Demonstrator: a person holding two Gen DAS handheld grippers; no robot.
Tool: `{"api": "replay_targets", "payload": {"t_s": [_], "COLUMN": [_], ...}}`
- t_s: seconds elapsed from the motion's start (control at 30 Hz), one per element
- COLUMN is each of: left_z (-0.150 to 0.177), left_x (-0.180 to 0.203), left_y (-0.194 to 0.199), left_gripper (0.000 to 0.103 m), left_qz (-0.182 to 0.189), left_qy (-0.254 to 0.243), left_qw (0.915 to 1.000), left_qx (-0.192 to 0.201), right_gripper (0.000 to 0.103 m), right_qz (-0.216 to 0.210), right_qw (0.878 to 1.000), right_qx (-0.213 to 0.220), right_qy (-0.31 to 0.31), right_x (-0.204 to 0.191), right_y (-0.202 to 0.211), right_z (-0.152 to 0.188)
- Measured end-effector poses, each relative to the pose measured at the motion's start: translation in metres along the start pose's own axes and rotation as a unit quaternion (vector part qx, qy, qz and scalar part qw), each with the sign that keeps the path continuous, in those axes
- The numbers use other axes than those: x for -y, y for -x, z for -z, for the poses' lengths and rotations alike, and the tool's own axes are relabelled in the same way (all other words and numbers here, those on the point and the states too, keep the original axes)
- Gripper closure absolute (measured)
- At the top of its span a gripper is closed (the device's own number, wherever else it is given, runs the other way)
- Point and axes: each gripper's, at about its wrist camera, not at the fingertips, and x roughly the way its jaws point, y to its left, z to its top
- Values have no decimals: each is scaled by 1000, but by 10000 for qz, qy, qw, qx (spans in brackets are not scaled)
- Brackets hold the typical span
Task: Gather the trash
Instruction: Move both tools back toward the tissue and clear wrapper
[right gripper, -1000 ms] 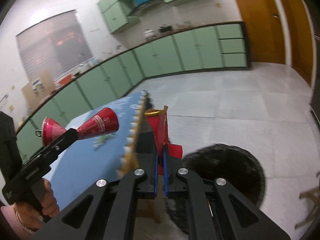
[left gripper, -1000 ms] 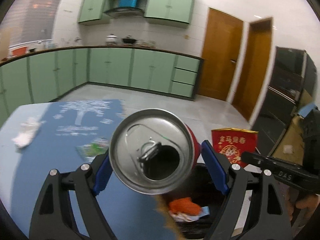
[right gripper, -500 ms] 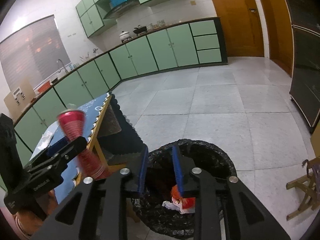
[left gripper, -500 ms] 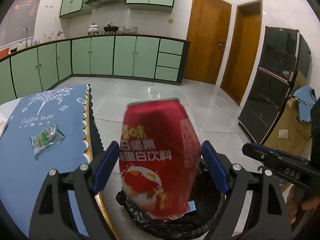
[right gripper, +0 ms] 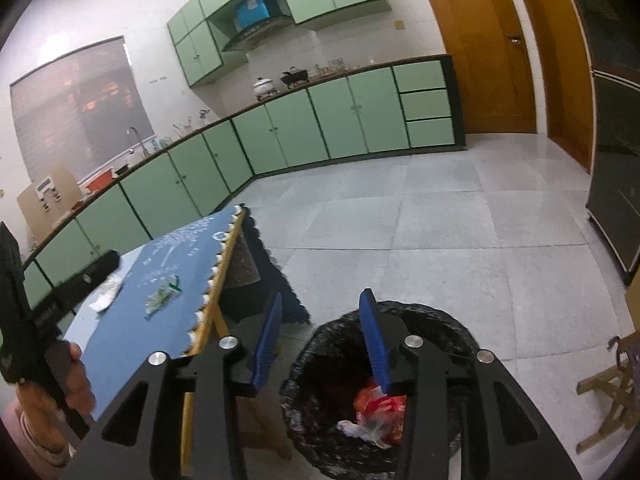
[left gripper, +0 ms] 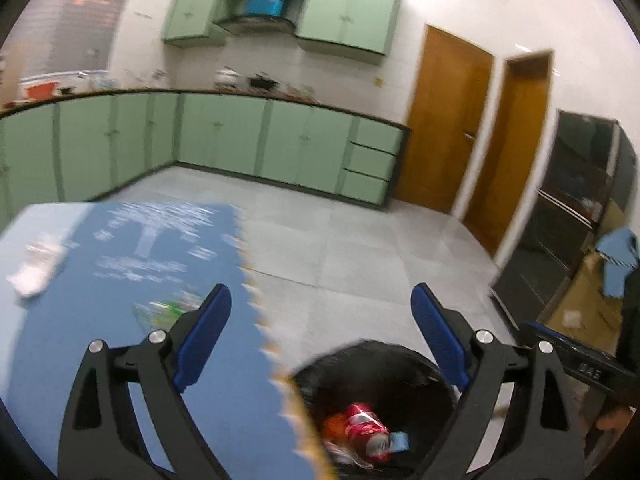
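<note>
My left gripper (left gripper: 320,304) hangs over the table's corner and the black-lined bin (left gripper: 376,354). Its jaws are opening wide and hold nothing. A red can (left gripper: 365,426) lies inside the bin on other rubbish. My right gripper (right gripper: 322,304) hovers above the same bin (right gripper: 444,322). Its jaws are opening too, with nothing between them, and a red packet (right gripper: 386,404) rests in the bin below. On the blue-clothed table (right gripper: 132,332) lie a green wrapper (right gripper: 162,294) and a white tissue (right gripper: 106,292). The left wrist view blurs the wrapper (left gripper: 166,308) and the tissue (left gripper: 32,272).
The bin stands on the tiled floor (right gripper: 420,220) right against the table's corner. Green cabinets (right gripper: 280,136) line the far walls, beside wooden doors (left gripper: 444,120). A dark cabinet (left gripper: 576,208) stands on the right. A wooden stool (right gripper: 608,384) sits right of the bin.
The red can has left my left gripper and dropped into the bin. My right gripper let go of the red packet, which now lies in the bin. Both pairs of jaws have widened.
</note>
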Motion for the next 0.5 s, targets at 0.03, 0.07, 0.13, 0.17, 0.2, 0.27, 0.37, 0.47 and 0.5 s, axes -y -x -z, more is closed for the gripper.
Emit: {"api": "replay_targets", "payload": {"t_s": [0.03,0.07,0.13,0.17,0.2,0.27,0.37,0.47,0.5], "left_z": [-4,-7,-11,-13,-15,-13,-9,-6,-6], "left_x": [-15,-28,-55,-67,-77,-102,-139,-169,-178], "left_y": [8,14,28,34,38,48,59,62,63], "left_gripper": [14,14,14,14,14,13,13,13,13], "left_qz": [-129,-249,-621,-809,-968,-1325,-1763,-2085,-2173], "left_qy": [79,133,153,149,149,204,375,459,470], "left_qw": [9999,9995,9978,9964,9950,9907,9835,9769,9749], "left_qx": [63,105,176,196,217,215,125,-37,-78], "right_gripper": [63,62,59,57,56,50,43,32,30], "right_qz": [-64,-122,-283,-372,-465,-680,-981,-1229,-1263], "right_qw": [10000,9999,9995,9992,9986,9970,9937,9894,9883], "right_qx": [0,0,-4,-12,-19,-56,-159,-332,-391], "right_qy": [41,69,115,176,261,356,509,702,756], "right_x": [-8,-14,-29,-39,-51,-73,-112,-157,-170], "right_y": [-2,-4,-8,-12,-16,-27,-47,-72,-80], "right_z": [0,-1,-4,-5,-7,-8,-4,4,6]}}
